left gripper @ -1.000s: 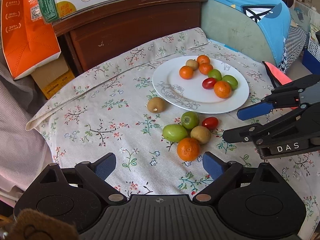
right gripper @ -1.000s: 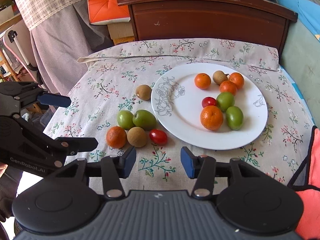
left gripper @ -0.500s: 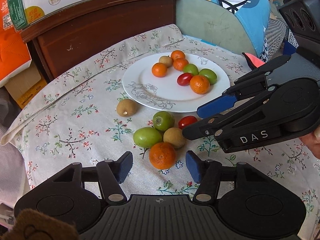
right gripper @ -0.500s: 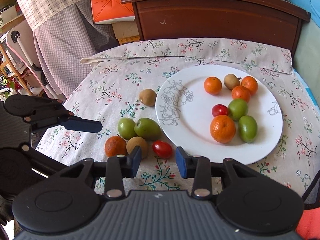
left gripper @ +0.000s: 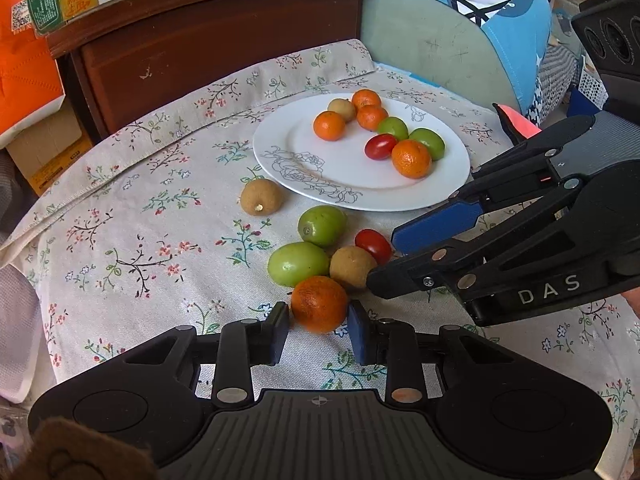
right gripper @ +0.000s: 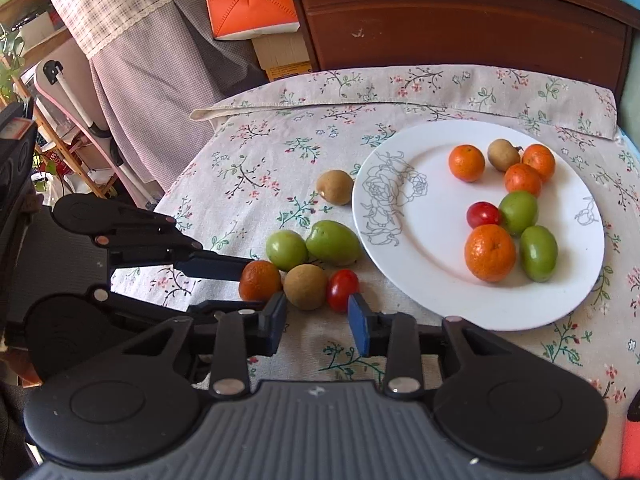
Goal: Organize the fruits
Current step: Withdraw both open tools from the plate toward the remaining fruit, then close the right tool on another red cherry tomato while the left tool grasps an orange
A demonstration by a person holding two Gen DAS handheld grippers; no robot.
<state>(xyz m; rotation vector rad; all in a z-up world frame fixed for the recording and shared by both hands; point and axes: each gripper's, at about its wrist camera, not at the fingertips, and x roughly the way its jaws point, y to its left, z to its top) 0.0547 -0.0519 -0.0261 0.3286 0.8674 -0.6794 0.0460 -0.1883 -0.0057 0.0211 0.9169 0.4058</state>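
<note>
Closed in: left gripper (left gripper: 319, 334) now clamps tangerine (left gripper: 319, 303) | right gripper (right gripper: 317, 322) narrowing, cherry tomato (right gripper: 342, 289) ahead, ungripped

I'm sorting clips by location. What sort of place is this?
Probably a lived-in home room, perhaps a bedroom: a small table under a floral tablecloth, a dark wooden headboard-like panel behind it, and a blue cushioned seat or bed alongside.

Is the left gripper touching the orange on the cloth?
Touching. In the left wrist view the left gripper has both pads against the sides of the orange, with no gap on either side.
</note>
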